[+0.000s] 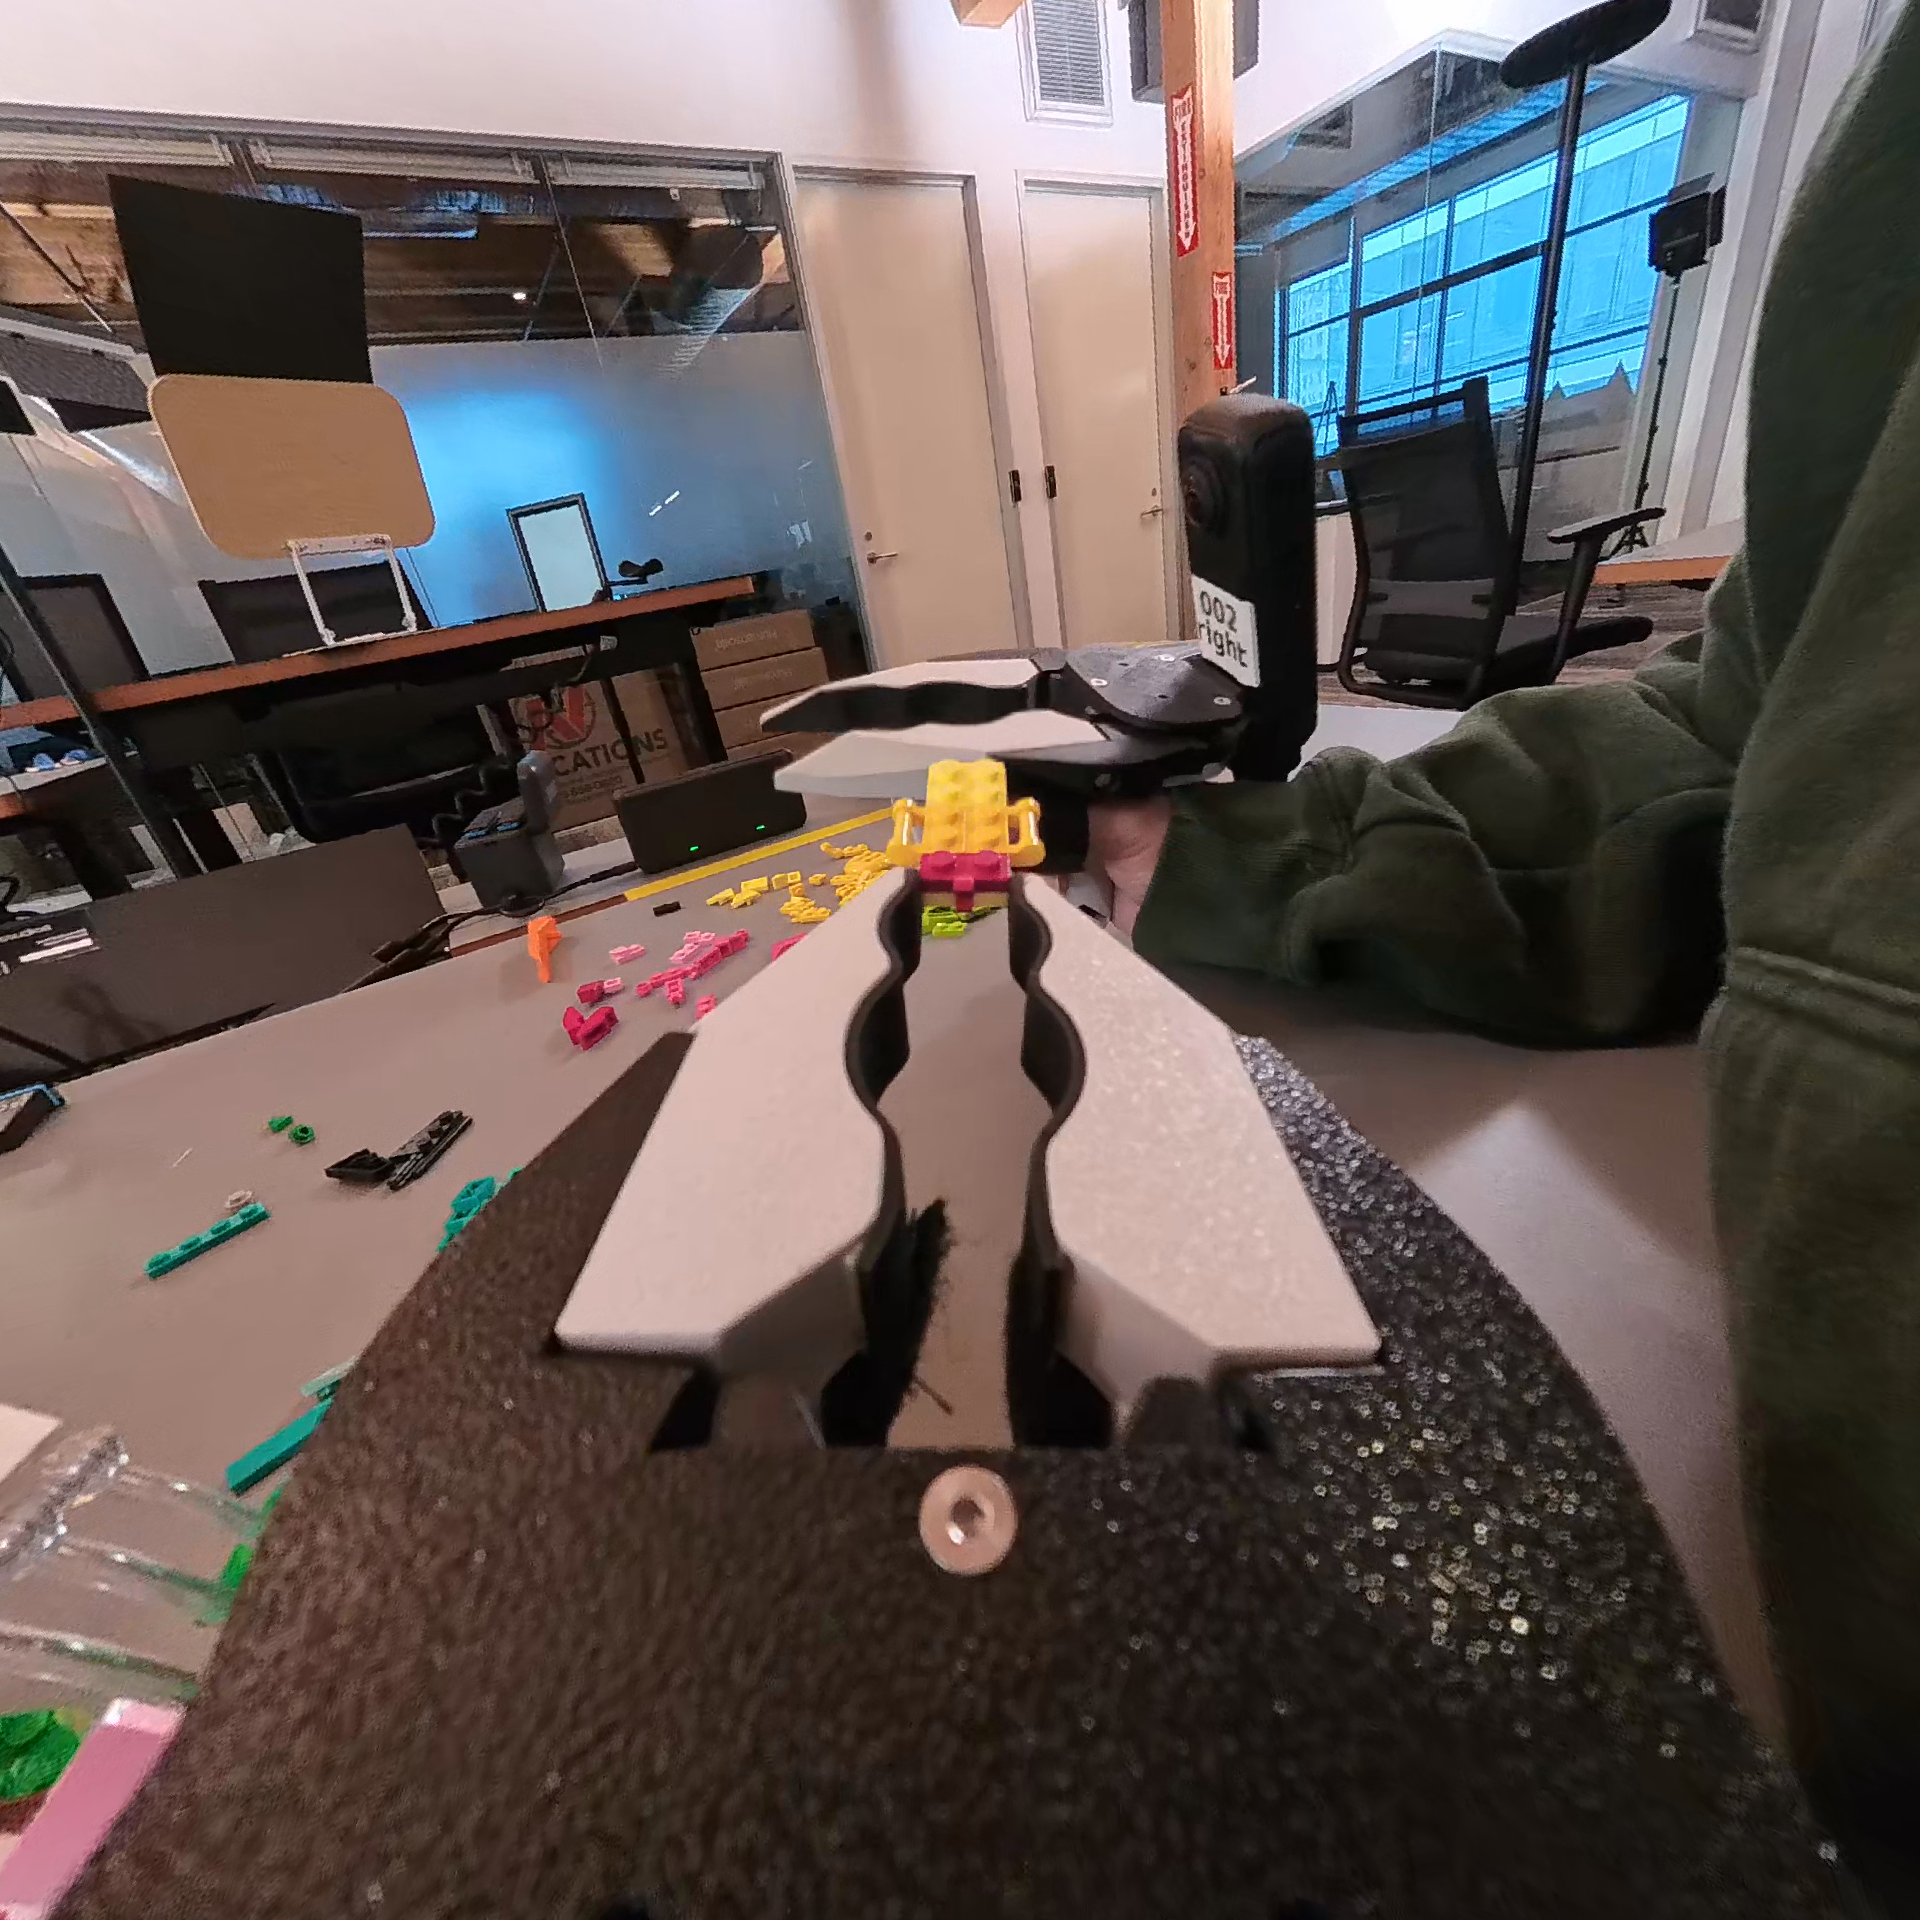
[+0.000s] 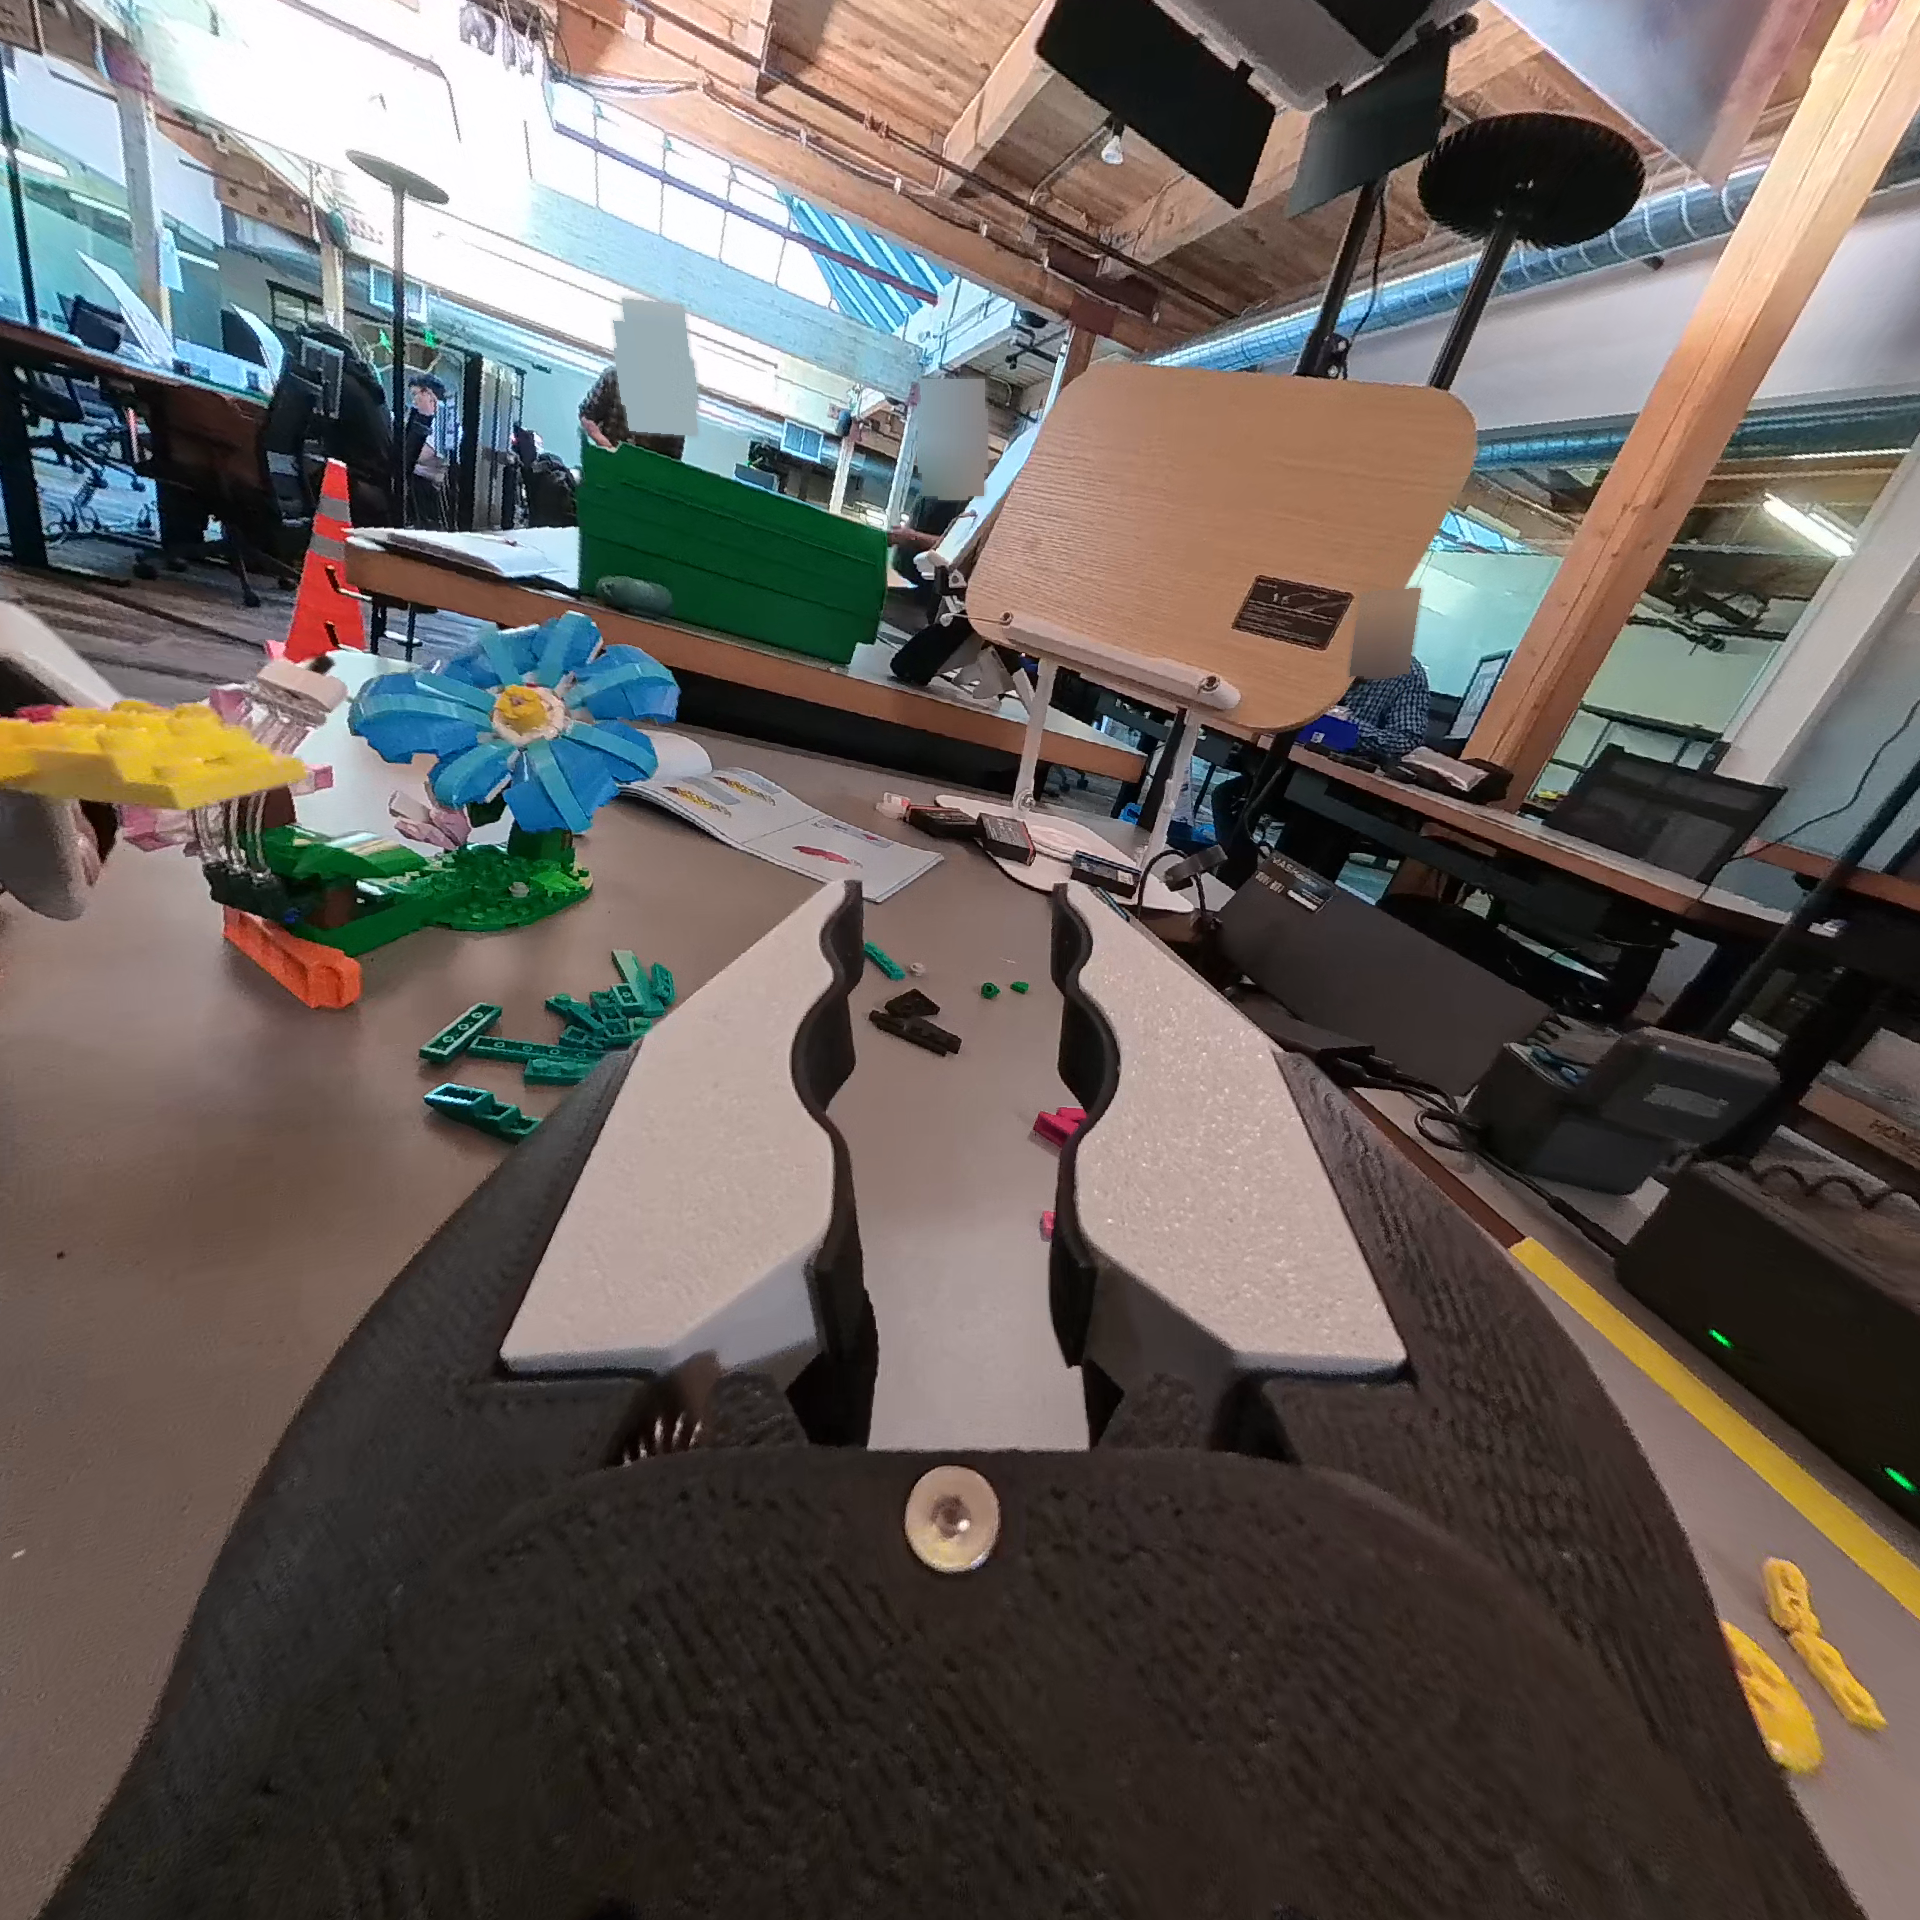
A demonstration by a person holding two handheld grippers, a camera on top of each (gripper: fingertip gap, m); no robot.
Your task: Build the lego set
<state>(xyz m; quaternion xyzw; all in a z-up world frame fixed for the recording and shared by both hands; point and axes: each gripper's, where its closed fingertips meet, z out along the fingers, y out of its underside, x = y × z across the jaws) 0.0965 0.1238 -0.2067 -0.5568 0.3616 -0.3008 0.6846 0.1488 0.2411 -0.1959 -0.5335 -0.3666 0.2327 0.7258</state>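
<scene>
In the left wrist view, the left gripper (image 1: 961, 883) is clamped by its tips on a small yellow and magenta lego assembly (image 1: 966, 836), with the right gripper (image 1: 790, 743) just beyond it; any sideways knock there could twist it loose. In the right wrist view, the right gripper (image 2: 956, 925) stands apart and empty over the counter (image 2: 156, 1195), the yellow assembly (image 2: 135, 753) far left of it.

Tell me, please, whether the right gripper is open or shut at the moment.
Open. The right gripper shows a clear gap between its fingers, with bare table visible through it and nothing held.
</scene>
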